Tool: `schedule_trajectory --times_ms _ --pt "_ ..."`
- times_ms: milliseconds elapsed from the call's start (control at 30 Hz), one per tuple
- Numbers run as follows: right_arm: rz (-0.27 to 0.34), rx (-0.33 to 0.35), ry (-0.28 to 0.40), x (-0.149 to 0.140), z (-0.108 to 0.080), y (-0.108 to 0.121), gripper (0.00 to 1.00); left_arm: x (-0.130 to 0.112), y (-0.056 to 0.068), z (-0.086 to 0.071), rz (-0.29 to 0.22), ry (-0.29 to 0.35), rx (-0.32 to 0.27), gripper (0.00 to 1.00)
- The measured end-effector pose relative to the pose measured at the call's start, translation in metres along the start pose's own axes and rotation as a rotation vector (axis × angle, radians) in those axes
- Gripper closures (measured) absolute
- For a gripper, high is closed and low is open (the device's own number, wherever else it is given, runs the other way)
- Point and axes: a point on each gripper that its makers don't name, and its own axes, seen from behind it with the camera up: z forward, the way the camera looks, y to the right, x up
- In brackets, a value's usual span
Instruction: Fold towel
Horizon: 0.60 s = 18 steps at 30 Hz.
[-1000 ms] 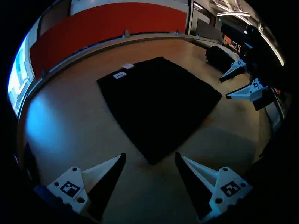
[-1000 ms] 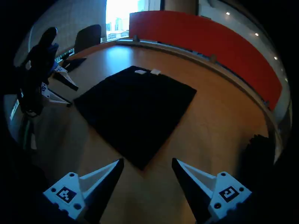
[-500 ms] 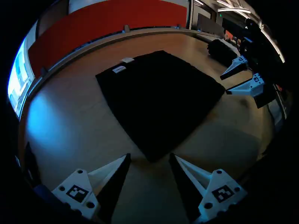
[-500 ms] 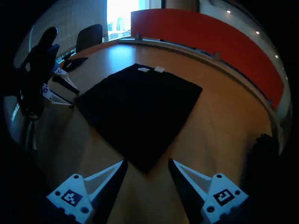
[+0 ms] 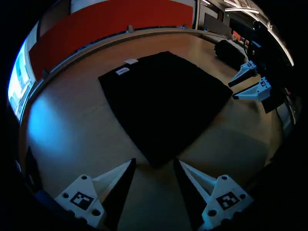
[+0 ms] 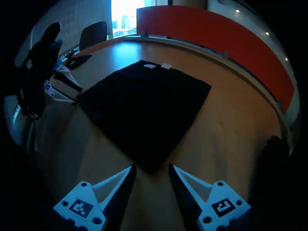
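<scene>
A black towel (image 5: 165,100) lies flat on the wooden table (image 5: 69,127), with two white labels (image 5: 123,71) at its far corner. In the left gripper view my left gripper (image 5: 154,161) is open, its tips on either side of the towel's near corner, just above the table. My right gripper (image 5: 250,82) shows at the far right beside another towel corner. In the right gripper view the towel (image 6: 146,104) points a corner between the tips of my open right gripper (image 6: 152,167). The left gripper (image 6: 63,86) stands at the towel's left corner, held by a hand.
A red panel (image 5: 111,27) runs behind the table's curved far edge. A dark bag (image 5: 227,54) sits on the table beyond the towel, also the bag (image 6: 275,154) at the right. A dark chair (image 6: 92,34) stands by a bright window (image 6: 127,15).
Both grippers have drawn closer to their towel corners and sunk toward the table. The fingers of each have narrowed around the corner tip. The towel has not moved.
</scene>
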Motion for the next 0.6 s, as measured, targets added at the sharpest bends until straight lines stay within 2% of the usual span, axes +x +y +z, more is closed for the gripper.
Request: schedule_trajectory --times_ms 133,400,467,600 --pt "0.002 0.011 -0.004 -0.001 0.0017 -0.0026 0.54 0.0002 0.0 -0.0001 -0.006 -0.004 0.006 0.34" --pt "0.005 0.013 -0.001 -0.0017 0.003 -0.0035 0.64 -0.0001 0.0036 -0.0004 -0.007 -0.012 0.008 0.51" --pt "0.003 0.013 0.0 -0.0019 0.0026 -0.0035 0.7 -0.0001 0.0033 -0.0007 -0.009 -0.014 0.01 0.63" --pt "0.002 0.015 -0.001 -0.0025 0.002 -0.0049 0.78 -0.0002 0.0031 -0.0008 -0.013 -0.017 0.016 0.76"
